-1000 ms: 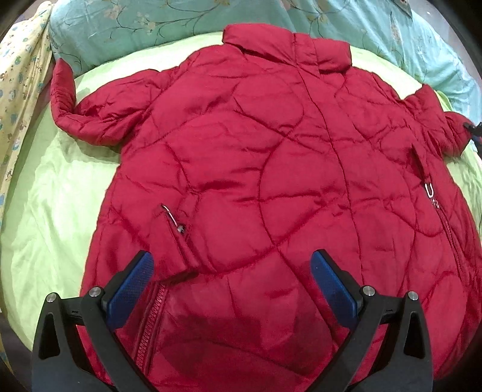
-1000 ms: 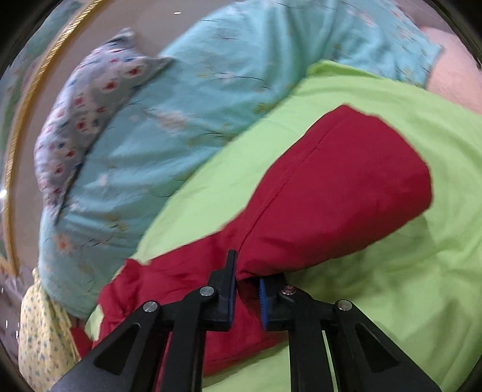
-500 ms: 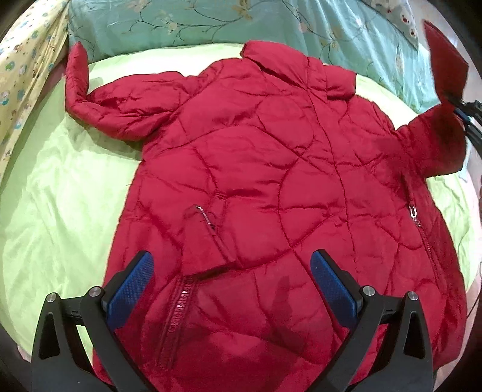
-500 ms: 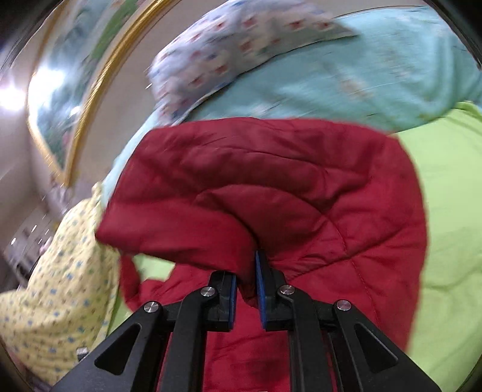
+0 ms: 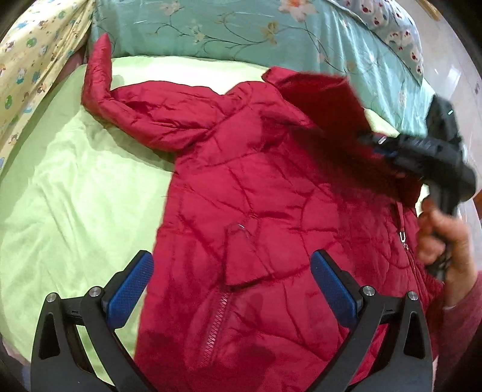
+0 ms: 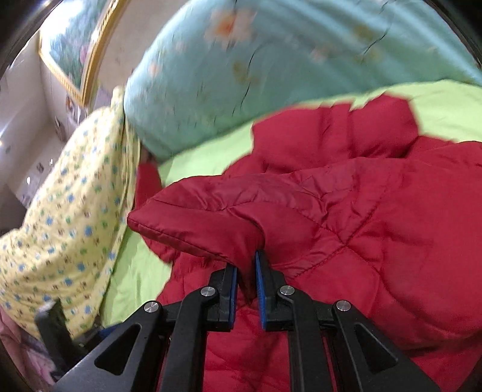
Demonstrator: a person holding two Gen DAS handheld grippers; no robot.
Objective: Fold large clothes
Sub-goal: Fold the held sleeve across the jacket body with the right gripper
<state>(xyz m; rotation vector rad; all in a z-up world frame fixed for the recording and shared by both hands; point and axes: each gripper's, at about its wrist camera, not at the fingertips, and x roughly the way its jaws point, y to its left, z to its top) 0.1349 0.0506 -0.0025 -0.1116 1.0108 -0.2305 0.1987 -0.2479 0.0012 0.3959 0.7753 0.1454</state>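
Right claw (image 6: 246, 282) clamped on sleeve (image 6: 211, 223), now swung over jacket (image 5: 256, 211); left claw (image 5: 232, 280) wide.

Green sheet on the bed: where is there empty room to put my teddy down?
The widest bare patch of green sheet lies beside the red jacket, below its outstretched sleeve and bordered by the yellow patterned cloth. A thin strip runs between collar and teal quilt. The other side is crowded: the right gripper holds the folded sleeve there.

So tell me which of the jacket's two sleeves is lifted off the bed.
The sleeve clamped in the right hand-held gripper, raised over the jacket body; the other sleeve lies spread on the green sheet.
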